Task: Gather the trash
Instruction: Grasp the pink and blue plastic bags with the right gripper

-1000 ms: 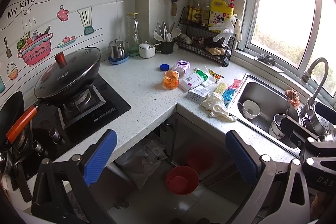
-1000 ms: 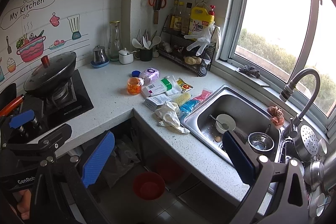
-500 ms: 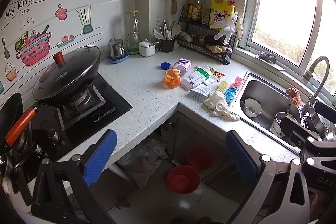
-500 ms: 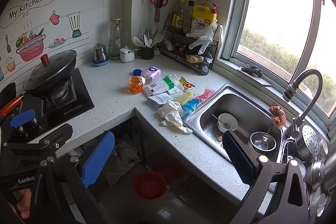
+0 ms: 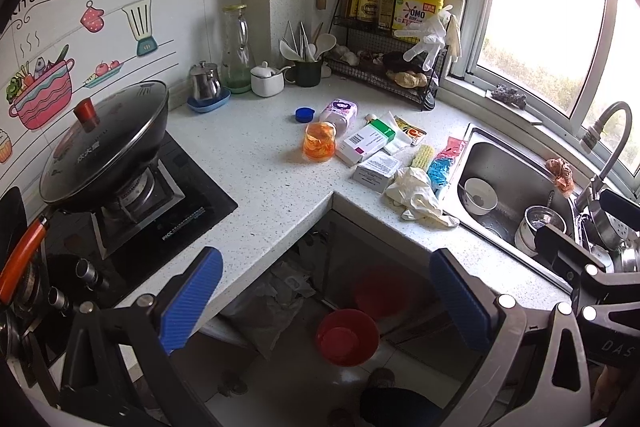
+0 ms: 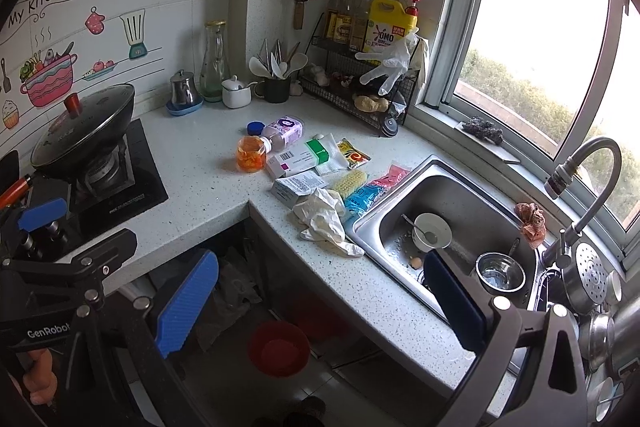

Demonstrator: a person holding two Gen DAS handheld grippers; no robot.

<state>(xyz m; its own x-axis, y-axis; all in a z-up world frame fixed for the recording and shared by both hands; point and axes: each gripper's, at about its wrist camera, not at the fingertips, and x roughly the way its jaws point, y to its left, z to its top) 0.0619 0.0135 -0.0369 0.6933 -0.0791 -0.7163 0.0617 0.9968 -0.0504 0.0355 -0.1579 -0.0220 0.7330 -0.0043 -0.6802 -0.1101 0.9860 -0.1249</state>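
Trash lies on the white counter corner: an orange jar (image 5: 319, 146) (image 6: 251, 154), a purple bottle (image 5: 339, 111) (image 6: 283, 131) lying by a blue cap (image 5: 303, 114), a green-and-white box (image 5: 370, 139) (image 6: 298, 159), a small white box (image 5: 376, 171), snack packets (image 6: 352, 155) and crumpled white gloves (image 5: 418, 195) (image 6: 326, 221). A red bin (image 5: 346, 335) (image 6: 279, 347) stands on the floor under the counter. My left gripper (image 5: 326, 297) is open and empty, held above the floor short of the counter. My right gripper (image 6: 320, 301) is open and empty too.
A lidded black wok (image 5: 106, 143) sits on the gas hob at left. A steel sink (image 6: 460, 223) with a bowl and pot is at right, with a tap (image 6: 588, 179). A wire rack (image 5: 394, 67) with bottles, a utensil cup and a jug stand at the back wall.
Both grippers have drifted slightly closer to the counter corner. Both jaws stay open and nothing on the counter has moved.
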